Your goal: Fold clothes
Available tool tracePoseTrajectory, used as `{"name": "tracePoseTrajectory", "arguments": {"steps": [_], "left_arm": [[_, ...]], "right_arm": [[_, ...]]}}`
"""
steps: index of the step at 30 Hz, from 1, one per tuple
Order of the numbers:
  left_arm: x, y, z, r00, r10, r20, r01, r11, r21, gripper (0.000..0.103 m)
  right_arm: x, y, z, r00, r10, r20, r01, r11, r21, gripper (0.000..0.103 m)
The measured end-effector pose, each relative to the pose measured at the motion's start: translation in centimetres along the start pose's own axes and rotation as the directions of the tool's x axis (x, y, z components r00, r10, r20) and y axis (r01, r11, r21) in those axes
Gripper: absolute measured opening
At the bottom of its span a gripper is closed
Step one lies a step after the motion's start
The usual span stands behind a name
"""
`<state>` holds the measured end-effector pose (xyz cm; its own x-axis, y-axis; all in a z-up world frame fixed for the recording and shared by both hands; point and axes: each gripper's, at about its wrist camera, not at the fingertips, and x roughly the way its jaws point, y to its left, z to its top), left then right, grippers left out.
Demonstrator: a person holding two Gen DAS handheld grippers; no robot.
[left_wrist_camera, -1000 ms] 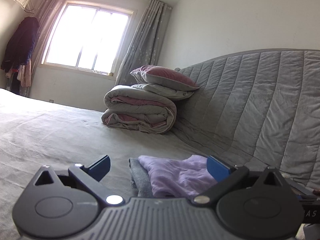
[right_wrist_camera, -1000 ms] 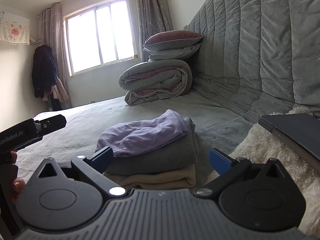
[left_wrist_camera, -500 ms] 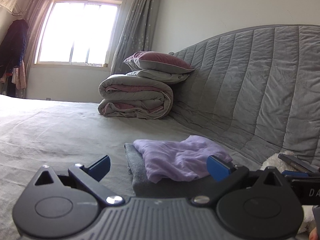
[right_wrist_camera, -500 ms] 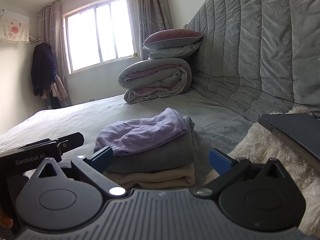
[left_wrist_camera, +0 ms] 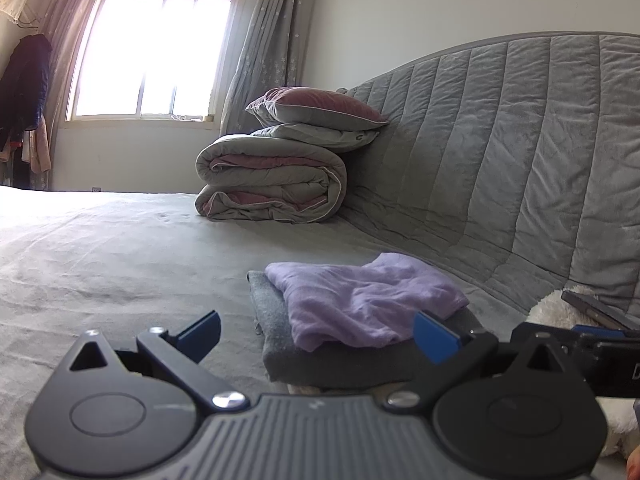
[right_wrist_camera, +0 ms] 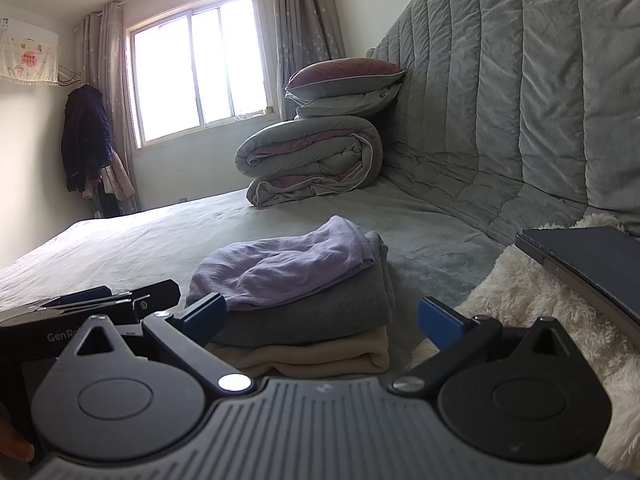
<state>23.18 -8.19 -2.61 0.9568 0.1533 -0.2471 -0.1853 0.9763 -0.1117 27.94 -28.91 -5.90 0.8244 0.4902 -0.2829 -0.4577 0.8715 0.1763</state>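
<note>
Clothes stack (right_wrist_camera: 304,312) sits on bed (right_wrist_camera: 120,248), near quilted headboard (right_wrist_camera: 520,100). We see three folded layers: lilac top (right_wrist_camera: 280,268) uppermost, grey garment (right_wrist_camera: 320,312) under it, beige garment (right_wrist_camera: 320,354) at bottom. Lilac top's long axis runs from our near left toward headboard at far right, rumpled. We hold left gripper (left_wrist_camera: 316,334) and right gripper (right_wrist_camera: 320,316) just short of stack, both sets of fingers spread wide, gripping nothing. Fluffy white blanket (right_wrist_camera: 540,308) beside stack, dark tablet (right_wrist_camera: 592,256) lying on it.
</note>
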Motion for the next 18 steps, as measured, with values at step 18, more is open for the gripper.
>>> {"name": "tracePoseTrajectory", "arguments": {"steps": [18], "left_arm": [[0.19, 0.18, -0.02, 1.0, -0.022, -0.019, 0.022, 1.0, -0.019, 0.102]], "right_arm": [[0.01, 0.04, -0.01, 1.0, -0.001, 0.002, 0.001, 1.0, -0.002, 0.103]]}}
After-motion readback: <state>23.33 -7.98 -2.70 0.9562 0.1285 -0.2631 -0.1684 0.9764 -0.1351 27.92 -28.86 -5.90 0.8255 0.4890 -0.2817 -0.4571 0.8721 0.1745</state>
